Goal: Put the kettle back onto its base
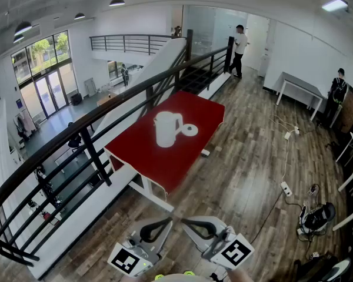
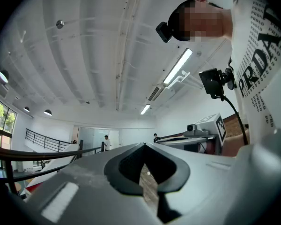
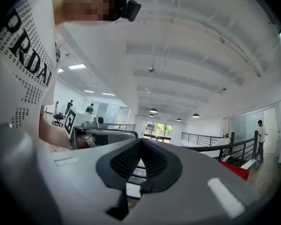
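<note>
Closest to the head camera, at the bottom edge, the left gripper [image 1: 163,223] was held low with its marker cube [image 1: 129,259] facing up. In its own view its jaws met at the tips [image 2: 144,145] with nothing between them, only a sliver of wooden floor showing through the gap behind the tips. It pointed slightly upward, toward the ceiling and the far railing [image 2: 42,154].

Just to its right, the right gripper [image 1: 190,224] lay beside it, the two angled toward each other so that their tips were near but apart. Its jaws were closed too [image 3: 140,140] and empty. A red corner of the table [image 3: 236,170] showed at the right of its view.

Ahead of both grippers, across an open stretch of floor [image 1: 247,157], stood the red table [image 1: 165,172] next to the black railing [image 1: 106,110]. The white kettle [image 1: 166,128] stood upright on it, off its base and well apart from either gripper. The round white base [image 1: 189,130] lay flat just to the right of the kettle; whether the two touched could not be told. A person [image 1: 240,49] stood at the far end of the room, and another [image 1: 339,90] at the right wall.
</note>
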`<state>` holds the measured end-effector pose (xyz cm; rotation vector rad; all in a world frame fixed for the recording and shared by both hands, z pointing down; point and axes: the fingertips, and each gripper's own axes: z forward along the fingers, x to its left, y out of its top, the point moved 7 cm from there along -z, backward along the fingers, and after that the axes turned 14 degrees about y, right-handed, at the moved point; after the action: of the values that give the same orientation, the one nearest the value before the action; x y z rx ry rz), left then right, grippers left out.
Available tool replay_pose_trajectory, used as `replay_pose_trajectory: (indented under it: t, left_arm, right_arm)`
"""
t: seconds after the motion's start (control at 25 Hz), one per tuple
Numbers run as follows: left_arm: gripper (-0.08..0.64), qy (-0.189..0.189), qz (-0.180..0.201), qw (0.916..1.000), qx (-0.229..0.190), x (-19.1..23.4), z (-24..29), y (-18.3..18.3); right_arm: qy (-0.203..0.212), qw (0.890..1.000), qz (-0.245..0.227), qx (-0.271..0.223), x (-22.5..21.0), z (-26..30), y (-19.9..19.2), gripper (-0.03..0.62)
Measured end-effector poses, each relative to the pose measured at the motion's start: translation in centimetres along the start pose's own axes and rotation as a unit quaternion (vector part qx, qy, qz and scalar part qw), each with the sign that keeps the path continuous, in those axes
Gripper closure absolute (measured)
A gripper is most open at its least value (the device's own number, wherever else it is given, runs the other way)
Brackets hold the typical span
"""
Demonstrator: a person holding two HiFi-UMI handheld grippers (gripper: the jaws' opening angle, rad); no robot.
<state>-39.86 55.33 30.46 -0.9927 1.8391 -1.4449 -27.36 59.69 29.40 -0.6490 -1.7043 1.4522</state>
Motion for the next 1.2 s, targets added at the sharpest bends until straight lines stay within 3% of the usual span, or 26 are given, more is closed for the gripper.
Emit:
replay_pose_trajectory:
  t: [0.6,1.2]
  left_arm:
    - [0.558,-0.005,0.000,0.9999,0.010,-0.3,1.0,-0.5]
    - [0.558,0.002,-0.003,0.9999,0.011,-0.4,1.7,-1.4]
  right_arm:
    - [-0.005,1.000,0.022,-0.003,-0.7,-0.4,-0.7,0.589]
    - [0.004,0.999,0.024,0.047,-1.4,-0.7,-1.9,0.588]
